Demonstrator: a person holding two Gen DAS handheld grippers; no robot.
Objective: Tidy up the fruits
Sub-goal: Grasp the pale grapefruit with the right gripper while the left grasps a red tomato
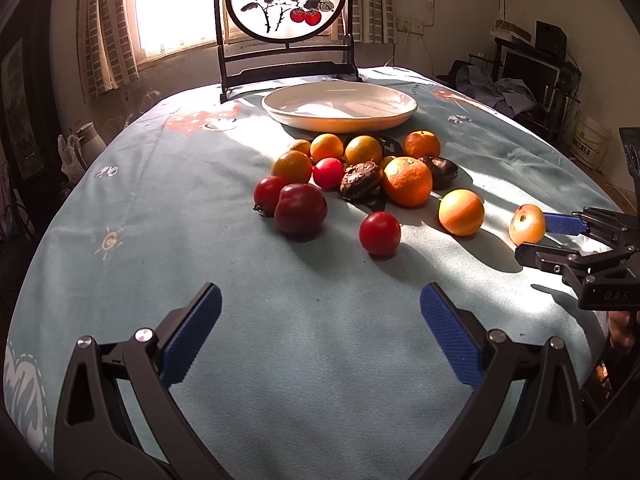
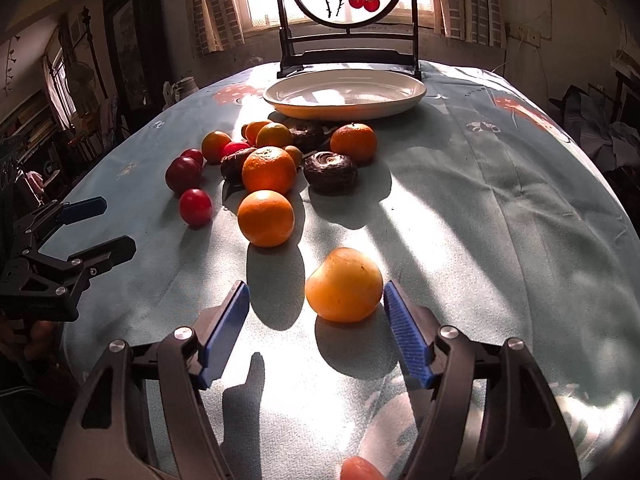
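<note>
My left gripper hangs over the near edge of the tabletop, its blue pads spread wide with only bare cloth between them. Ahead of it, toward the middle of the tabletop, lies the heap of fruit: a dark red plum at the heap's left side, a loose red fruit nearest my left pads, a big orange in the thick of it, and a smaller orange off to the heap's right. Behind the heap, by the far edge, sits the white plate, nothing in it, with a painted round screen standing just beyond.

Further right, near the right edge, the pale yellow fruit lies alone on the cloth, well apart from the heap. My right gripper reaches around it: the fruit sits between the two pads, close against the right pad, with clear cloth showing between it and the left pad. The jaws stand partly spread, not yet pinching it
</note>
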